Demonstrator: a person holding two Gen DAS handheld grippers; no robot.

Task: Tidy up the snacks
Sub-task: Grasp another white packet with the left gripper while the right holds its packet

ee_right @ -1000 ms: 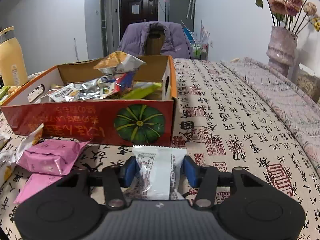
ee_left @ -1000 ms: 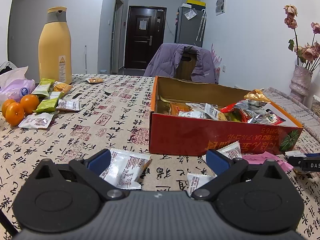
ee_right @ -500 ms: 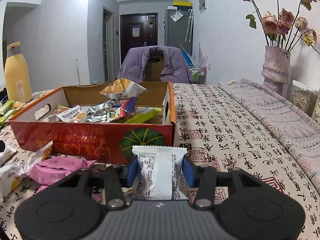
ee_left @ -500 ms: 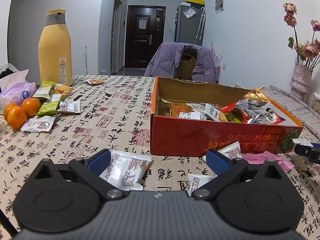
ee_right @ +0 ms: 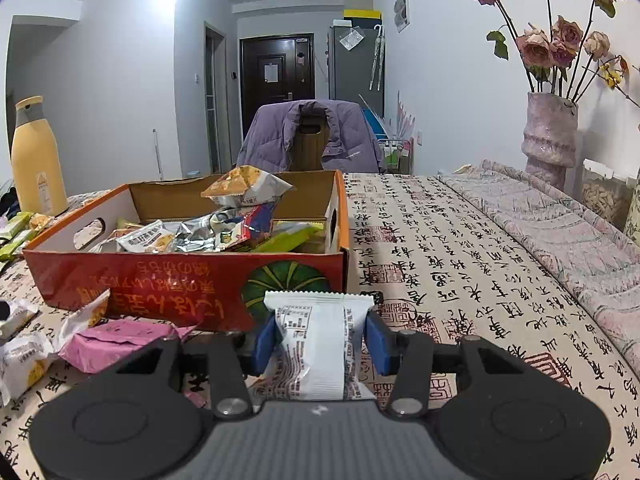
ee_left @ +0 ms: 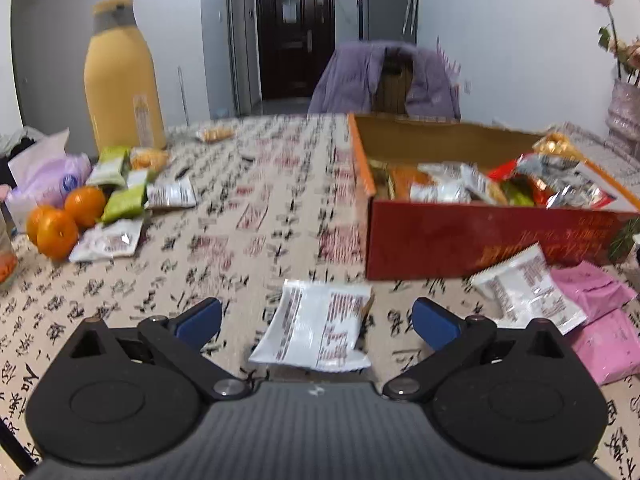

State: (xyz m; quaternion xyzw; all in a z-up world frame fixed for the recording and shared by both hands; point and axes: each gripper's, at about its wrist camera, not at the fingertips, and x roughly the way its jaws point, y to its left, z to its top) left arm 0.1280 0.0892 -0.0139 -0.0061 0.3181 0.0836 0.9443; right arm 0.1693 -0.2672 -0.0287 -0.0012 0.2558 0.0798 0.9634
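Table w/ calligraphy-print cloth [ee_left: 256, 216]; red snack box [ee_right: 160, 280] on it, full of packets; right gripper [ee_right: 320, 340] pinches white snack packet [ee_right: 316, 344] just in front of box; left gripper [ee_left: 316, 320] spread wide over another white packet [ee_left: 316, 328] lying on cloth.

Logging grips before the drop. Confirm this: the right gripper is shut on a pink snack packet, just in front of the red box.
Wrong colour. The right wrist view shows the right gripper shut on a white snack packet, just in front of the red box. The pink packets lie on the table.
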